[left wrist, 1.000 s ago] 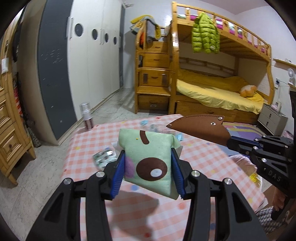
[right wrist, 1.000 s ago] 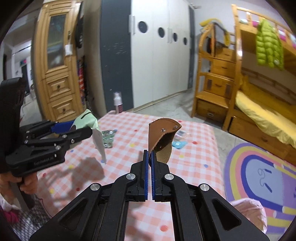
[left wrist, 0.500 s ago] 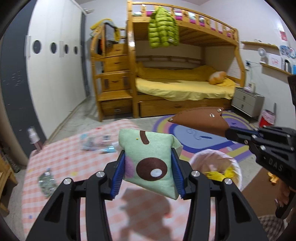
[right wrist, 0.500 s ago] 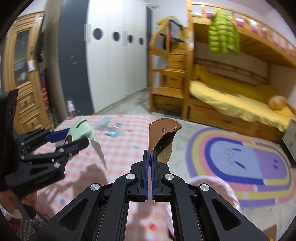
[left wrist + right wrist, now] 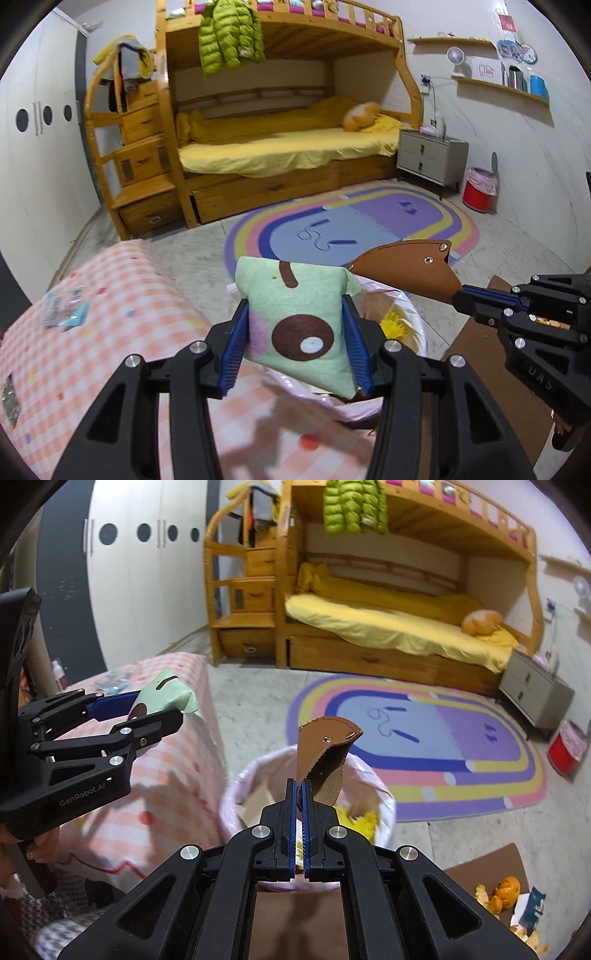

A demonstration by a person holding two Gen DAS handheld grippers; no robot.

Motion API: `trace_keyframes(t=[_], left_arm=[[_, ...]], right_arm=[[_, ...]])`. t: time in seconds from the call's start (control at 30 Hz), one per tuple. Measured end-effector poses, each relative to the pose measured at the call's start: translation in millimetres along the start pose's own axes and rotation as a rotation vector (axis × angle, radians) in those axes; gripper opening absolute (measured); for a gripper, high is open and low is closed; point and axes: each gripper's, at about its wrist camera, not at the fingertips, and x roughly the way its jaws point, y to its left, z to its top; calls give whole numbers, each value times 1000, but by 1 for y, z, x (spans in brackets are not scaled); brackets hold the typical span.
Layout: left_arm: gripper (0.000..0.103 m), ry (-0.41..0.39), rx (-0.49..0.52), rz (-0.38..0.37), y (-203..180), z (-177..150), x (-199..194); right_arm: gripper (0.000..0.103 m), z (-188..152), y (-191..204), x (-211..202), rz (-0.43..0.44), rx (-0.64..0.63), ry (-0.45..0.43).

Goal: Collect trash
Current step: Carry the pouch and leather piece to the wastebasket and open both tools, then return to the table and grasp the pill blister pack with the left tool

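Note:
A pale green fabric pouch (image 5: pixel 299 291) with a brown dot sits between the blue pads of my left gripper (image 5: pixel 295 304). The jaws are opening, though the pads still touch it. It hangs over the edge of the pink-checked table (image 5: pixel 110 314), just above a bin lined with a pink bag (image 5: pixel 413 317). My right gripper (image 5: pixel 299 786) is shut on a brown leather piece (image 5: pixel 325 746) held upright over the bin (image 5: pixel 236 794). Yellow scraps lie inside the bin. The right wrist view has the left gripper (image 5: pixel 159 707) and pouch (image 5: pixel 170 690) at the left.
Small wrappers (image 5: pixel 66 310) lie on the table. Beside the bin, brown cardboard (image 5: pixel 491 864) on the floor carries orange peel (image 5: pixel 506 886). A rainbow rug (image 5: pixel 369 229), a wooden bunk bed (image 5: pixel 280 147), a grey nightstand (image 5: pixel 428 158) and a red bin (image 5: pixel 478 192) stand beyond.
Both grippers swung right, away from the table's middle and slightly down, still carrying the pouch and the leather piece. The lined bin has come into view beneath them.

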Motion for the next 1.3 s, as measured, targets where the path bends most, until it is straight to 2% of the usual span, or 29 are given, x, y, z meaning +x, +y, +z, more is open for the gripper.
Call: trace_keyframes(t=[0.07, 0.13, 0.17, 0.2, 0.23, 0.27, 0.4, 0.53, 0.67, 0.93, 1.03, 1.13, 1.3], left_arm=[[50, 23, -12, -17, -5, 3, 13], [59, 37, -27, -22, -7, 4, 23], [73, 38, -31, -16, -7, 5, 25], [80, 33, -36, -7, -8, 4, 25], [81, 25, -44, -8, -5, 4, 24], [81, 27, -48, -10, -4, 4, 24], [81, 24, -96, 10, 13, 6, 13], [81, 5, -127, 71, 35, 4, -10], [81, -4, -151, 134, 57, -3, -36], [87, -27, -221, 251, 113, -19, -86], [87, -17, -273, 312, 148, -31, -103], [87, -2, -326, 368, 178, -43, -117], [87, 46, -452, 494, 239, -75, -143]], right_arm=[[3, 0, -6, 6, -6, 15, 6], [5, -1, -13, 15, -2, 40, 4], [14, -3, -15, 18, -1, 47, 7], [22, -5, -18, 23, 2, 55, 19], [38, -7, -20, 26, 5, 62, 28], [41, -9, -22, 28, 8, 69, 30], [40, -10, -20, 24, 18, 83, 24], [40, 1, -16, 12, 49, 91, -8], [40, 17, 5, -5, 90, 64, -43], [40, 55, 68, -31, 173, -12, -101], [41, 70, 97, -32, 219, -31, -102], [43, 85, 131, -25, 268, -66, -91], [43, 101, 184, 9, 342, -126, -25]])
